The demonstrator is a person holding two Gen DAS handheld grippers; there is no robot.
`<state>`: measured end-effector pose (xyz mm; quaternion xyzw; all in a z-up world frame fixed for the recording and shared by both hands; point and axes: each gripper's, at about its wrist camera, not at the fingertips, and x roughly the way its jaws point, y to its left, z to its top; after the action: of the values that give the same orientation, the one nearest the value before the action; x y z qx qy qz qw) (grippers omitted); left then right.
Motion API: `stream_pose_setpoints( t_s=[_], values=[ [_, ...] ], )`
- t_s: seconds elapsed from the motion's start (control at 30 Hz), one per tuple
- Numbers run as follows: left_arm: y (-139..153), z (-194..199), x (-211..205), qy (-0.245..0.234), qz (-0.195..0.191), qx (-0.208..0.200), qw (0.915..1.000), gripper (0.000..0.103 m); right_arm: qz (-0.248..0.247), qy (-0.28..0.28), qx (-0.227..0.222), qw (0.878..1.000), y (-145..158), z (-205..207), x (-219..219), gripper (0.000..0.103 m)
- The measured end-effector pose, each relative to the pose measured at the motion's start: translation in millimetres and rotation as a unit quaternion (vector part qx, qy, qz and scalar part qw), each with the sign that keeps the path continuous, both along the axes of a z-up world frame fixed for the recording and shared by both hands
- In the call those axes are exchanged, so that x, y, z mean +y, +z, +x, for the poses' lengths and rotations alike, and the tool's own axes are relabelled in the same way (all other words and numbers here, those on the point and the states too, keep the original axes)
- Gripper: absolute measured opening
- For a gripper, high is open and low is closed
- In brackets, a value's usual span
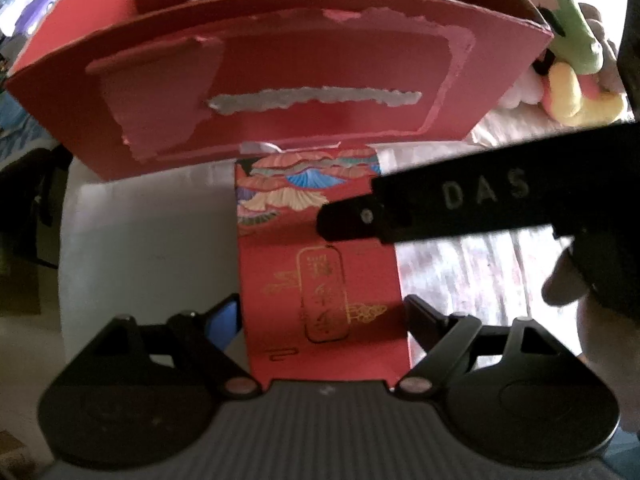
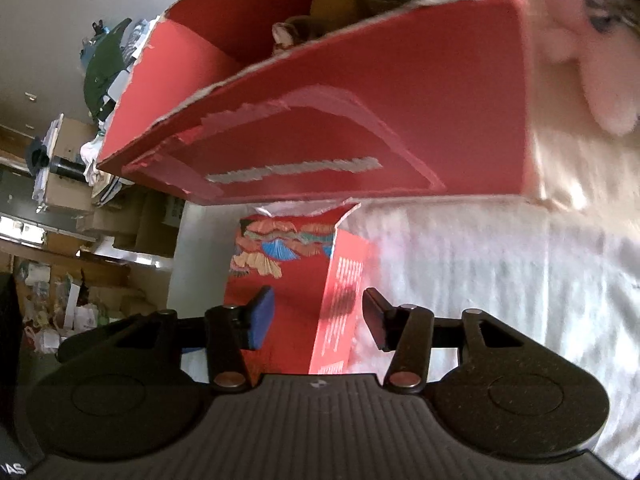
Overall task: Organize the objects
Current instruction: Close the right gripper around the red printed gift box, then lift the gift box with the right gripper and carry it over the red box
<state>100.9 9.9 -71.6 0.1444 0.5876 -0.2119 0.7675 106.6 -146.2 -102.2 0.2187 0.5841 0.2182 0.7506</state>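
A tall red carton (image 1: pixel 320 280) with fan patterns and gold characters stands between the fingers of my left gripper (image 1: pixel 322 320), which is shut on it. The same carton shows in the right wrist view (image 2: pixel 288 280) between the fingers of my right gripper (image 2: pixel 318 316), whose jaws stand apart from its sides. The right gripper's black finger (image 1: pixel 360 220) reaches across the carton in the left wrist view. Behind the carton stands a big red cardboard box (image 1: pixel 280 92), open on top with torn edges, also seen in the right wrist view (image 2: pixel 340 128), holding several items.
A white cloth-covered surface (image 2: pixel 500 300) lies under everything. Plush toys (image 1: pixel 568 52) lie at the right beside the big box. A cluttered room with cardboard boxes (image 2: pixel 64 184) is off to the left of the surface's edge.
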Motion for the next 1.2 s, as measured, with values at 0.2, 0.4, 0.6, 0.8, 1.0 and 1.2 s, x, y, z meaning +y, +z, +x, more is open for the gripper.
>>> stream_pose_setpoints(
  t_s=[0.2, 0.4, 0.6, 0.8, 1.0, 1.2],
  values=[
    [0, -8, -16, -0.008, 0.004, 0.000, 1.0000, 0.083, 0.000, 0.001, -0.007, 1.000, 2, -11, -13, 0.049],
    [2, -19, -37, -0.030, 0.011, 0.002, 0.9995, 0.083, -0.006, -0.022, -0.012, 1.000, 9, -22, -38, 0.048],
    [4, -36, -72, -0.076, 0.011, 0.003, 0.9970, 0.083, -0.025, -0.056, -0.020, 0.998, 16, -40, -75, 0.048],
    [8, -59, -115, -0.141, 0.011, -0.002, 0.9899, 0.083, -0.045, -0.100, -0.043, 0.993, 29, -62, -112, 0.049],
    [18, -76, -157, -0.193, 0.003, -0.026, 0.9808, 0.083, -0.060, -0.126, -0.078, 0.987, 47, -76, -132, 0.049],
    [33, -77, -172, -0.218, -0.013, -0.058, 0.9741, 0.083, -0.072, -0.140, -0.125, 0.980, 72, -82, -138, 0.049]
  ],
)
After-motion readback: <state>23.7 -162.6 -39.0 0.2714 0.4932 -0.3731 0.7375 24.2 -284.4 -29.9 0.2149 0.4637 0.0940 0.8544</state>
